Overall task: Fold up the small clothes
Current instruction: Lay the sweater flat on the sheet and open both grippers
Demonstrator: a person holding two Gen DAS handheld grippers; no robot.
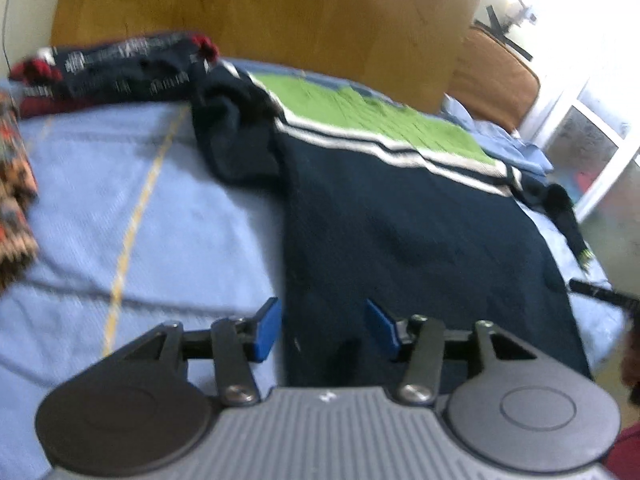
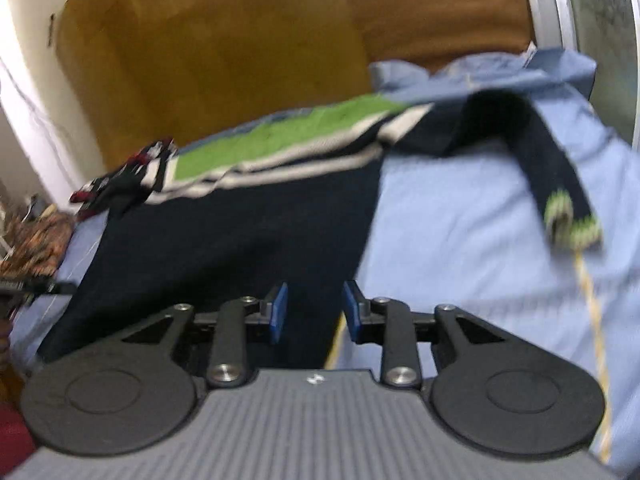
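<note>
A navy sweater (image 1: pixel 400 232) with a green panel and white stripes lies spread on the blue bedsheet (image 1: pixel 160 208). My left gripper (image 1: pixel 326 328) is open over the sweater's near left hem corner, its blue pads astride the edge. In the right wrist view the sweater (image 2: pixel 224 236) lies ahead, with one sleeve (image 2: pixel 548 168) stretched out to the right, green-striped cuff at its end. My right gripper (image 2: pixel 315 312) is open over the sweater's near right hem corner. Neither gripper holds cloth.
A dark patterned garment with red trim (image 1: pixel 120 68) lies at the far left of the bed, against a wooden headboard (image 1: pixel 260 12). A multicoloured patterned cloth (image 1: pixel 14 200) lies at the left edge. A brown cushion (image 2: pixel 440 12) stands behind. A window (image 1: pixel 592 152) is at the right.
</note>
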